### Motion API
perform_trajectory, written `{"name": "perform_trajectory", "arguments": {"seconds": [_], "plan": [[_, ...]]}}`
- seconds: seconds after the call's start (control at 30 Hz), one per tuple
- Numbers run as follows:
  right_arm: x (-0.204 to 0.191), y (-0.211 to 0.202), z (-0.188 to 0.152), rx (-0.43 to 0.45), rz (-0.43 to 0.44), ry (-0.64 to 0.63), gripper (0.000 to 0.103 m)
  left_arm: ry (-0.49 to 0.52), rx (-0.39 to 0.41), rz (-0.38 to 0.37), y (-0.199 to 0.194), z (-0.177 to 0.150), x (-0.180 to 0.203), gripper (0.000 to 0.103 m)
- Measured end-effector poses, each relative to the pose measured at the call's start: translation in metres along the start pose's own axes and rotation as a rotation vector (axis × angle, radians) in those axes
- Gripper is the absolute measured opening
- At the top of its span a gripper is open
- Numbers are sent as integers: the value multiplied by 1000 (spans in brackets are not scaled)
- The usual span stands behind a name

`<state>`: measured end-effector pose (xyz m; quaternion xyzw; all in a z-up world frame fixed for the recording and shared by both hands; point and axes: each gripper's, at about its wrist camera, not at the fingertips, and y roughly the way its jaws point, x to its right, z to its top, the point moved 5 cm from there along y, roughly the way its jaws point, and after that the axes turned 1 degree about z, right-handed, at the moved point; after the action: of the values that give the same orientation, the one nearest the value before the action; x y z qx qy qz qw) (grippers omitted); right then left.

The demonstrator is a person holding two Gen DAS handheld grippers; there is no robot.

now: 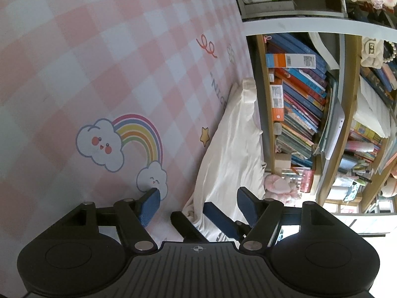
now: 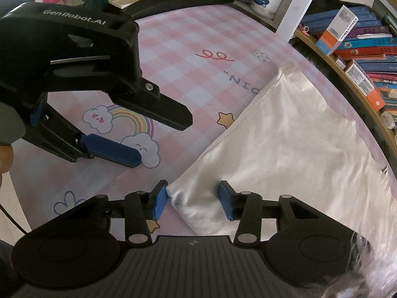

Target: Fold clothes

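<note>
Both tongs sit low over the pink checked surface [image 2: 193,79]. Furthest left in the right wrist view, the left tongs [image 2: 139,139] hang with jaws standing wide and nothing between them; one blue finger tip lies over a smiling cloud print [image 2: 144,149] beside the printed rainbow [image 2: 134,121]. From their own camera the left tongs [image 1: 198,203] show the same wide gap, with bare surface and the near end of the white garment [image 1: 230,149] ahead of them.

Moving right, the right tongs [image 2: 193,198] straddle the near corner of the white garment [image 2: 285,144]. Its jaws are partly closed with the cloth bunched between the pads; the left pad seems to touch the cloth's edge, but I cannot tell whether the right pad presses it, so a firm grip is not certain. The garment runs away to the right as a long folded strip along the surface's edge, close beside the crowded bookshelf [image 2: 359,57].

My reading of the risks: the pinch may catch only the top layer at that corner, so a lift would peel the fold open instead of carrying it. With the left tongs empty, one-sided pulling could drag the strip crooked. The garment's far side lies close to the surface's edge, so a hard tug might slide it off toward the shelf.
</note>
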<state>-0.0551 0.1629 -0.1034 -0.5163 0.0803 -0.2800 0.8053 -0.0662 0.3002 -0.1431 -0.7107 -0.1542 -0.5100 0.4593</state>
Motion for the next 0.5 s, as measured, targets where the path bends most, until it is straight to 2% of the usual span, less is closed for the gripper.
{"name": "perform_trajectory", "arguments": {"seconds": [0.1,0.2,0.23,0.33,0.5], "plan": [[0,-1,1,-2,-1,3,34,3,-2,1,0,0,1,70],[0,-3,3,8,10,9,14,5,-5,2,1,0,2,71],[1,-5,3,14,13,16,11,4,-6,5,1,1,2,71],[9,-15,3,49,30,77,10,7,-11,8,1,2,2,76],[29,-39,7,102,65,186,10,19,-35,4,13,3,10,76]]}}
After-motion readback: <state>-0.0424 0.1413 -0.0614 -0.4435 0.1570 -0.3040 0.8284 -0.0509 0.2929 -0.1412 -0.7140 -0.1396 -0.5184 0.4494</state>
